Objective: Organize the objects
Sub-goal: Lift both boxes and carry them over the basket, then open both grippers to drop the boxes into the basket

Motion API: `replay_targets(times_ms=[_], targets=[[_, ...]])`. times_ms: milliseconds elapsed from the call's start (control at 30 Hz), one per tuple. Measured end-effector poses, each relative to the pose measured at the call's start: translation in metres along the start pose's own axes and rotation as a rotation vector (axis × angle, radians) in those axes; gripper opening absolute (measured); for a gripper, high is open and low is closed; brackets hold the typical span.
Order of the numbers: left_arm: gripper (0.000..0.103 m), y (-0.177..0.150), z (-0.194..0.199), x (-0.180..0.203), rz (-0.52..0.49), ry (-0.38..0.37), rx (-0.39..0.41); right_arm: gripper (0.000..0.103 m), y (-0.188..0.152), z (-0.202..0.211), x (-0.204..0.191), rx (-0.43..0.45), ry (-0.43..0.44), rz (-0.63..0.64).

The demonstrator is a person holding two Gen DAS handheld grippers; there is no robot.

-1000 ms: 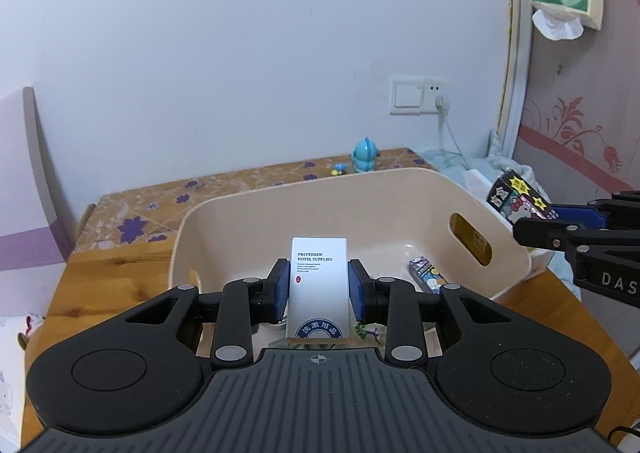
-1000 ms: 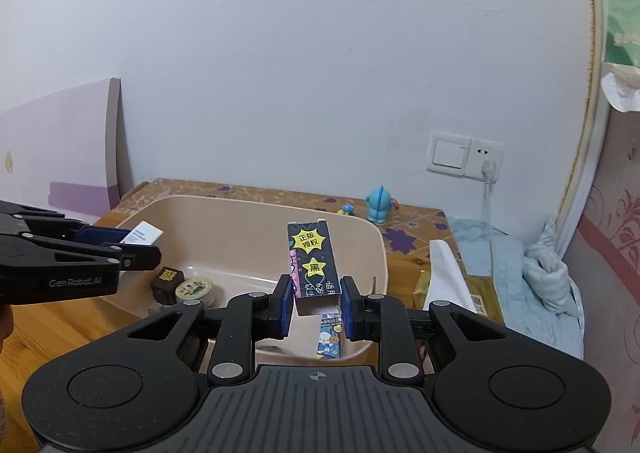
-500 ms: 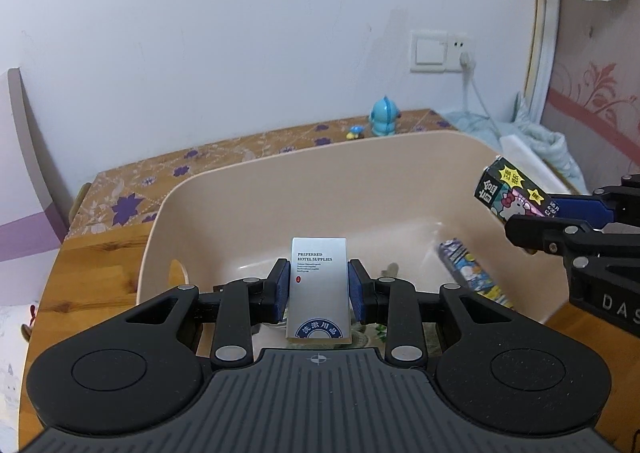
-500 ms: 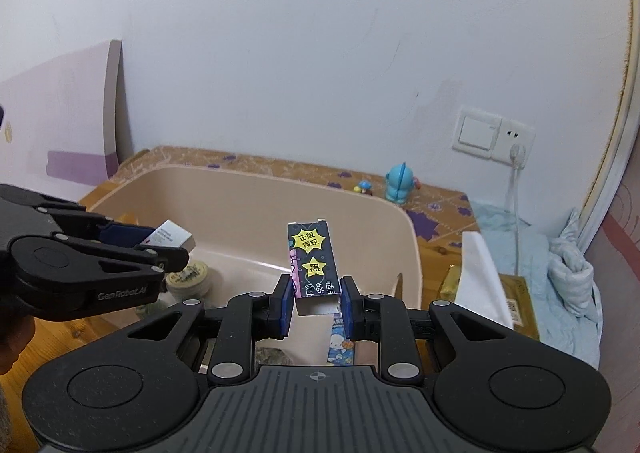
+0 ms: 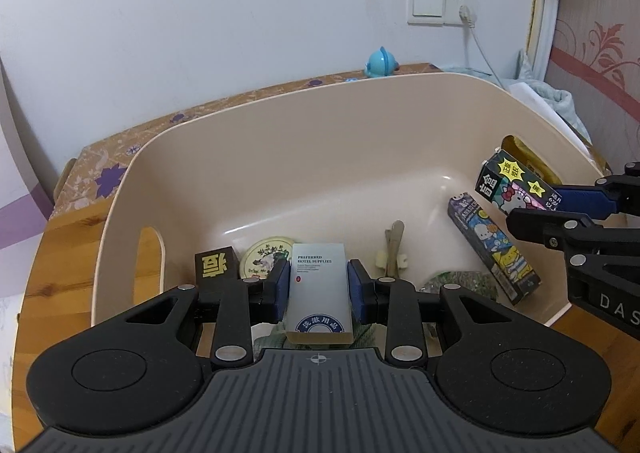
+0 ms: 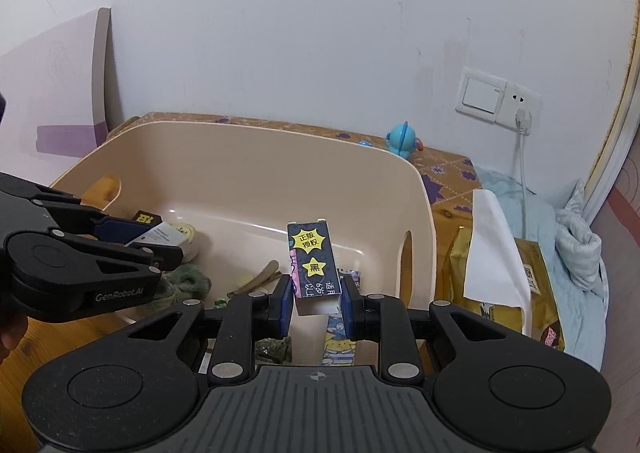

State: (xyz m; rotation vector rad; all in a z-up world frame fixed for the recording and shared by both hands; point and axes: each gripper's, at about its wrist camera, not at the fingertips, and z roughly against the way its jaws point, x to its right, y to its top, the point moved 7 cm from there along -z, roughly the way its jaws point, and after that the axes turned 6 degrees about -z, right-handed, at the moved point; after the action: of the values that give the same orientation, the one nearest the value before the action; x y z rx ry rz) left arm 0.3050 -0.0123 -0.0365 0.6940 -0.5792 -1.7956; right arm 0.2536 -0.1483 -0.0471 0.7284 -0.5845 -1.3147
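Two grippers hang over the beige bin (image 5: 132,177), each loaded. Left of centre in the left wrist view, the left gripper (image 5: 319,290) has its jaws clamped on the white hotel-supplies box (image 5: 319,289), which stands upright between the blue pads, low over the round tin (image 5: 266,258) and the dark cube (image 5: 216,267). Further right, the right gripper (image 6: 313,302) pinches the black cartoon carton (image 6: 314,267) by its lower end only, most of it jutting beyond the pads, above the pastel cartoon box (image 5: 494,249) leaning on the bin's right wall. Risk, judging from here: that shallow pinch could let the carton pivot, and a drop might land crooked on the clutter below.
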Motion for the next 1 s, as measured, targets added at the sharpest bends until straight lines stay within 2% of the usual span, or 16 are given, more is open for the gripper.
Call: replay_targets(times_ms=[67, 100, 133, 333, 400, 600, 767, 1000], targets=[[0.032, 0.001, 0.004, -0.001, -0.006, 0.014, 0.01, 0.025, 0.0, 0.002, -0.001, 0.006, -0.002, 0.0], [0.034, 0.0, 0.007, -0.002, -0.008, 0.024, 0.014, 0.036, -0.001, 0.003, -0.002, 0.012, -0.004, 0.003], [0.039, 0.0, 0.009, -0.002, -0.01, 0.034, 0.016, 0.036, -0.001, 0.005, -0.003, 0.02, -0.007, 0.007], [0.066, -0.003, 0.025, -0.013, 0.039, 0.049, 0.06, 0.057, -0.001, 0.021, -0.011, 0.061, -0.014, 0.045], [0.069, -0.004, 0.033, -0.017, 0.067, 0.044, 0.09, 0.069, 0.001, 0.029, -0.011, 0.075, -0.016, 0.048], [0.087, -0.006, 0.062, -0.023, 0.079, 0.027, 0.146, 0.092, -0.003, 0.055, -0.007, 0.118, -0.033, 0.042], [0.089, -0.011, 0.084, -0.024, 0.092, 0.009, 0.18, 0.1, -0.011, 0.068, -0.001, 0.123, -0.034, 0.041], [0.09, -0.029, 0.103, -0.025, 0.099, -0.002, 0.185, 0.101, -0.035, 0.067, 0.002, 0.075, -0.051, 0.061]])
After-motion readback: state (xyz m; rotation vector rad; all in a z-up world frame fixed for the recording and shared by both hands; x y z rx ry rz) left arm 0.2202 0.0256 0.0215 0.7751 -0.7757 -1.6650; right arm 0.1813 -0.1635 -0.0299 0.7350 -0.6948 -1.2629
